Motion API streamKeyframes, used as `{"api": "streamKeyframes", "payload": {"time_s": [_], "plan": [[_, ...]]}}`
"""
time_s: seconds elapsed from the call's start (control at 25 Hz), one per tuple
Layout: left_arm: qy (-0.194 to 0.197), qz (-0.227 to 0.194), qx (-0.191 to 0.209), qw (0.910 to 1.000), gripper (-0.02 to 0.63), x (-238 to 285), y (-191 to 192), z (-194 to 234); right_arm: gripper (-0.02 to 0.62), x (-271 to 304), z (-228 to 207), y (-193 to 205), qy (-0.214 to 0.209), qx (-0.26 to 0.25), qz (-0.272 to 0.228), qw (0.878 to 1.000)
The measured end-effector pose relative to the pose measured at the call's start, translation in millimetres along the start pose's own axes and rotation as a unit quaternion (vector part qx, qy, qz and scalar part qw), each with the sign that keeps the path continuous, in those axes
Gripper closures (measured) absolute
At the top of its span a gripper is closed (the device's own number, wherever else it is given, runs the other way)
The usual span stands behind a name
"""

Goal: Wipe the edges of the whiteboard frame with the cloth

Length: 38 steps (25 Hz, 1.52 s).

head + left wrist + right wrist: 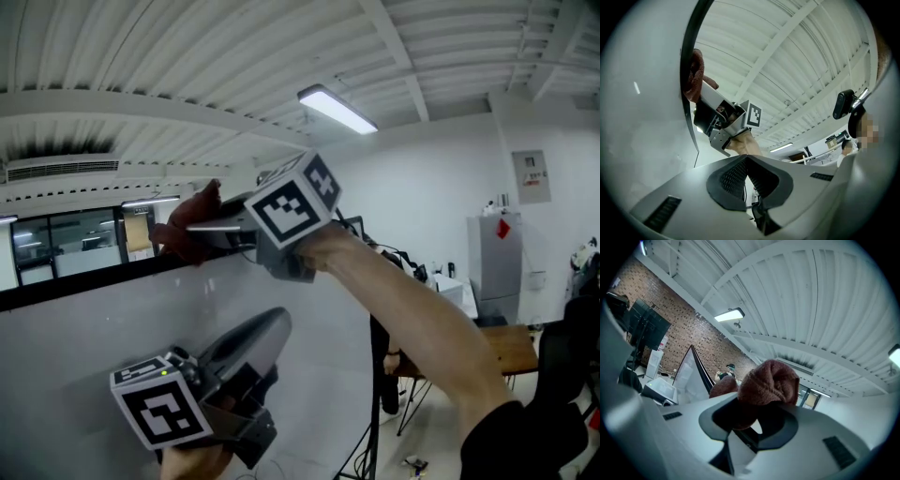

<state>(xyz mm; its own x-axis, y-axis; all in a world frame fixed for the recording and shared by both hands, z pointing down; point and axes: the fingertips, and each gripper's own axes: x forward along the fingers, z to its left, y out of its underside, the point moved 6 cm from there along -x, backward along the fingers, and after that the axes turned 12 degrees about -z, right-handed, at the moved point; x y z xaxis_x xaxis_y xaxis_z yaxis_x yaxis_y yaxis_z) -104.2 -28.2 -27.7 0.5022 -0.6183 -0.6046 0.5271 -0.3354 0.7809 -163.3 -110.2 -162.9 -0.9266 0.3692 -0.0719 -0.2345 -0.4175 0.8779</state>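
The whiteboard (94,375) fills the lower left of the head view, its black top frame edge (84,281) running along above it. A reddish-brown cloth (187,230) sits on that top edge, with my right gripper (199,228) shut on it. In the right gripper view the bunched cloth (768,383) bulges out between the jaws, with the black frame (701,369) to its left. My left gripper (274,321) is shut and holds nothing, lower down in front of the board face. Its view shows the frame edge (686,70), the cloth (696,75) and the right gripper's body (724,119).
A ceiling strip light (337,111) hangs overhead. A grey cabinet (495,267) and a wooden table (511,347) stand at the right, with a black stand (375,403) beside the board's right end. Windows (66,244) lie behind the board. A person (862,131) is at the right.
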Motion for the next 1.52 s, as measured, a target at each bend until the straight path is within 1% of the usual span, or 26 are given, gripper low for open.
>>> {"api": "streamKeyframes", "payload": {"time_s": [0.16,0.28,0.44,0.56,0.76,1.08,1.24,1.4,1.44,1.52], "plan": [[-0.015,0.009,0.011,0.9998,0.618,26.3,26.1,11.9,0.479,-16.6,-19.1,10.6,-0.019,0.003,-0.011,1.0],[-0.029,0.012,0.01,0.9994,0.618,40.1,40.5,23.9,0.479,-24.4,-31.6,15.5,-0.03,0.001,-0.016,0.999],[-0.052,0.004,0.006,0.9986,0.618,53.3,51.0,39.7,0.479,-33.9,-41.7,20.5,-0.038,-0.009,-0.017,0.999],[-0.059,-0.002,0.001,0.9982,0.618,65.5,61.1,46.8,0.479,-41.5,-47.5,25.5,-0.043,-0.011,-0.014,0.999],[-0.06,-0.005,0.001,0.9982,0.618,83.8,74.5,52.0,0.479,-55.5,-65.0,32.1,-0.027,-0.026,0.005,0.999],[-0.065,-0.015,-0.011,0.9977,0.618,126.3,101.7,59.9,0.479,-101.6,-108.2,45.9,0.003,-0.016,0.019,1.0],[-0.068,-0.008,0.005,0.9977,0.618,132.4,104.6,67.0,0.479,-107.7,-121.9,52.0,0.016,-0.009,0.019,1.0],[-0.064,-0.011,-0.025,0.9976,0.618,136.6,113.6,73.2,0.479,-109.1,-129.4,56.5,0.023,-0.007,0.018,1.0],[-0.063,-0.009,-0.026,0.9976,0.618,138.3,114.7,75.0,0.479,-110.2,-130.7,57.1,0.025,-0.008,0.019,0.999],[-0.06,-0.004,-0.011,0.9981,0.618,143.8,113.4,79.1,0.479,-113.5,-134.6,57.9,0.031,-0.01,0.022,0.999]]}}
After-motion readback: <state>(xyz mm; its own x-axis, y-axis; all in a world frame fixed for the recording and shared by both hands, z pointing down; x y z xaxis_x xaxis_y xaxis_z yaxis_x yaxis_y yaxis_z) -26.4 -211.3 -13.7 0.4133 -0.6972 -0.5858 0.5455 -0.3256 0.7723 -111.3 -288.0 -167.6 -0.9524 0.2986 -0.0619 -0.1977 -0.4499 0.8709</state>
